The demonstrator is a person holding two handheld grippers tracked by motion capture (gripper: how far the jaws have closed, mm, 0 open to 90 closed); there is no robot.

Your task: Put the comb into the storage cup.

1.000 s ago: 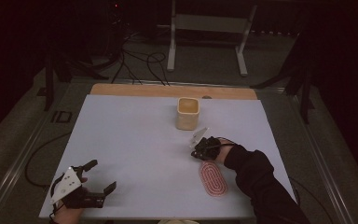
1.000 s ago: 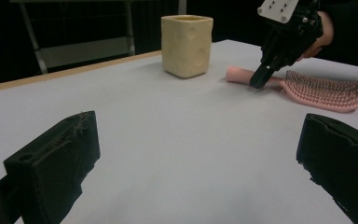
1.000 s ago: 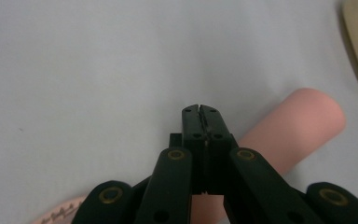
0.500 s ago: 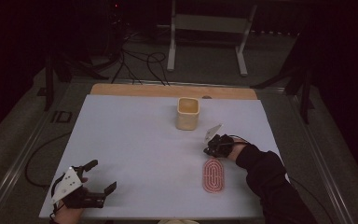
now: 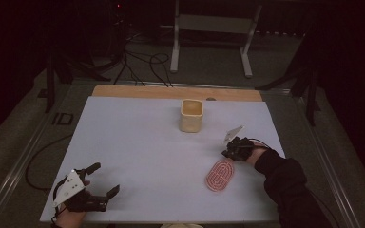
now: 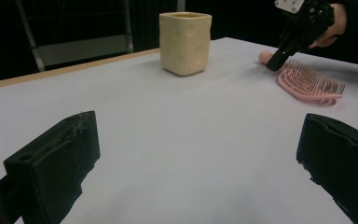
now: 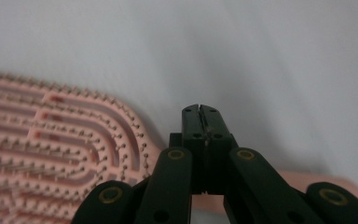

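Black right tool: the right gripper [image 7: 200, 109] has its two black jaws pressed flat together, nothing between them; in the right gripper view the tips hang just above the white surface.
Right tool against brush: in that view the shut jaws sit over the neck of the pink oval plastic hairbrush [image 7: 60, 154], where the head narrows into the handle; whether they touch it cannot be told.
Right tool from above: in the high view the right gripper [image 5: 229, 153] is at the right side of the table, held by a hand in a dark sleeve, its tips at the far end of the hairbrush [image 5: 220, 175].
Right tool from across: the left gripper view shows the right gripper [image 6: 276, 63] pointing down beside the handle end of the hairbrush [image 6: 310, 83].
Hairbrush: lies flat, bristles up, on the right half of the table, nearer the person than the cup.
Left tool: the left gripper [image 5: 105, 179] rests at the near left corner, jaws spread wide and holding nothing; in its own view only bare table lies between them.
Cup: a cream square-sided ceramic cup [image 5: 191, 115] stands upright toward the far middle, well apart from both grippers.
Table: white tabletop [image 5: 138, 142] with a wooden strip along the far edge.
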